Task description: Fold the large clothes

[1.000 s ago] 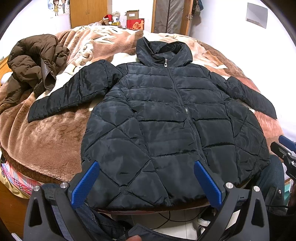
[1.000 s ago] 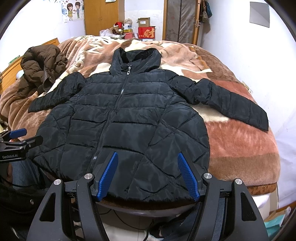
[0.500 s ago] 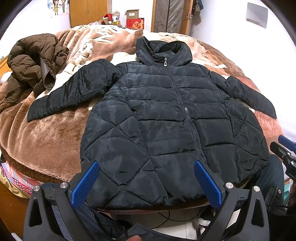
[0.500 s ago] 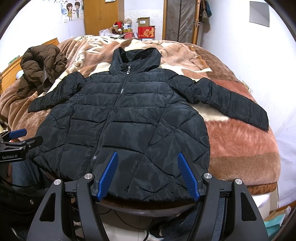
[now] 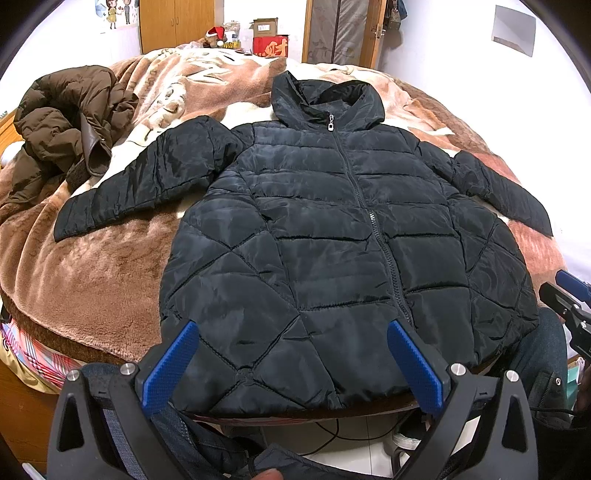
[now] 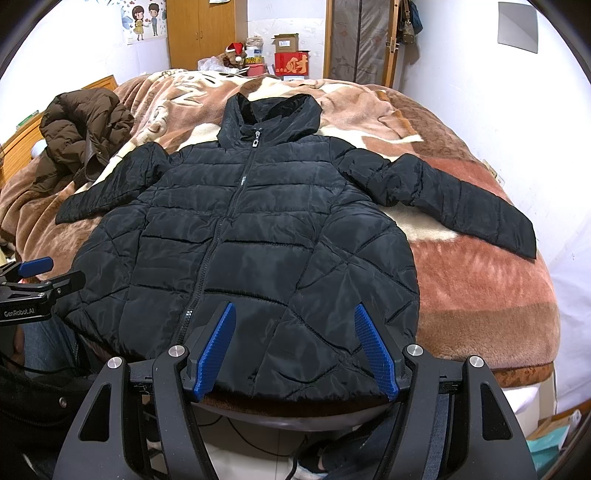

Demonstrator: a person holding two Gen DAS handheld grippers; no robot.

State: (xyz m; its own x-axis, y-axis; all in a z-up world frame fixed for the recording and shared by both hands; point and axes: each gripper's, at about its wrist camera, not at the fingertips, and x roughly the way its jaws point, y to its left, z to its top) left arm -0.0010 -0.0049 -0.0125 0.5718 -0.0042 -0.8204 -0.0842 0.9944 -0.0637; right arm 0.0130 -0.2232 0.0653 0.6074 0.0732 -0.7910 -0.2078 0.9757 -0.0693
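The left gripper (image 5: 291, 363) has its blue-padded fingers (image 5: 168, 365) spread wide with nothing between them, hovering over the near hem of the black puffer jacket (image 5: 332, 236) without touching it. The right gripper (image 6: 297, 350) likewise has its fingers (image 6: 375, 350) set wide apart and empty, poised above the hem on the other side of the zipper (image 6: 221, 225).

In the left wrist view the right gripper's tip shows at 3 o'clock, just off the jacket's edge; in the right wrist view the left gripper's tip shows at 9 o'clock, beside the opposite edge.

The jacket lies flat, front up and zipped, on the brown plush blanket (image 5: 92, 273) that covers the bed. Its hem sits at the near edge of the bed, at 6 o'clock, and its hood (image 5: 325, 99) points away toward 12 o'clock. Both sleeves are spread out: one reaches toward 9 o'clock (image 5: 140, 181), the other toward 3 o'clock (image 6: 461, 199), each resting on the blanket.

A crumpled brown coat (image 5: 66, 118) lies on the blanket toward 10 o'clock, apart from the black sleeve. Beyond the bed, toward 12 o'clock, stand a red box (image 6: 291, 66) and a wooden wardrobe (image 6: 201, 33). Part of the person's jeans-clad legs shows below the grippers.
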